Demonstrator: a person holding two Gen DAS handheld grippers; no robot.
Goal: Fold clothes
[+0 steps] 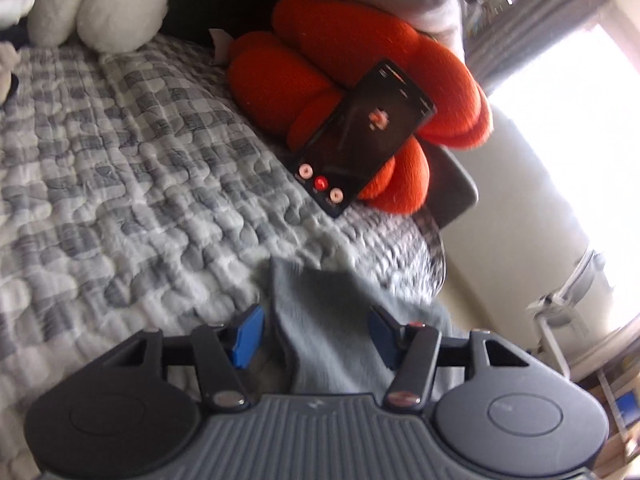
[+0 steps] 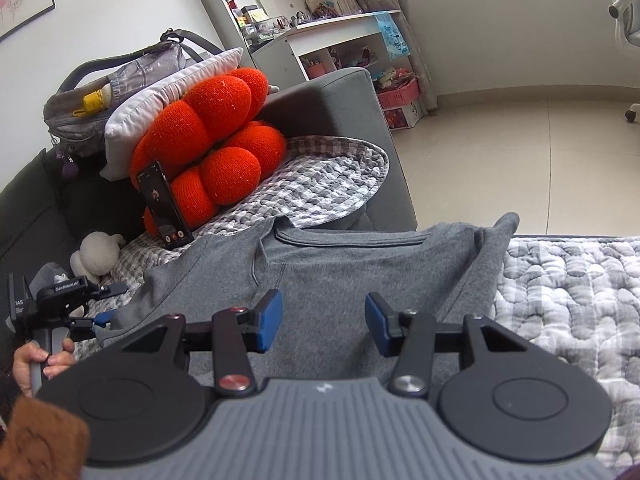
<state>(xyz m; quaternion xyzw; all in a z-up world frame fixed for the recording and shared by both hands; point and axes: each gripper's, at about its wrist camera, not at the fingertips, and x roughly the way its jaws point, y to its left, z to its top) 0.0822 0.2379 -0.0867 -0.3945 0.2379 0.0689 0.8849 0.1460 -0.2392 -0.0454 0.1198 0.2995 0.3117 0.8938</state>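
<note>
Right gripper: my right gripper (image 2: 323,322) hangs over the grey sweatshirt (image 2: 320,264) with its blue pads apart, nothing pinched between them.
Left gripper: my left gripper (image 1: 316,334) has its jaws apart around a fold of the sweatshirt's (image 1: 320,320) edge; I see a gap at the left pad (image 1: 248,334), so no clamp.
Hand: a hand (image 2: 40,360) holds the left gripper's handle left of the sweatshirt.
Sweatshirt: spread flat on the quilt, neckline away from me.
Surface: a grey-and-white checked quilt (image 2: 568,280) lies under the sweatshirt and runs out to its right.
Beyond: a phone (image 2: 162,204) leans on an orange knot cushion (image 2: 216,136) behind the sweatshirt.
Room: grey sofa arm (image 2: 340,104), shelves (image 2: 320,20) and tiled floor (image 2: 520,160) lie further back.
</note>
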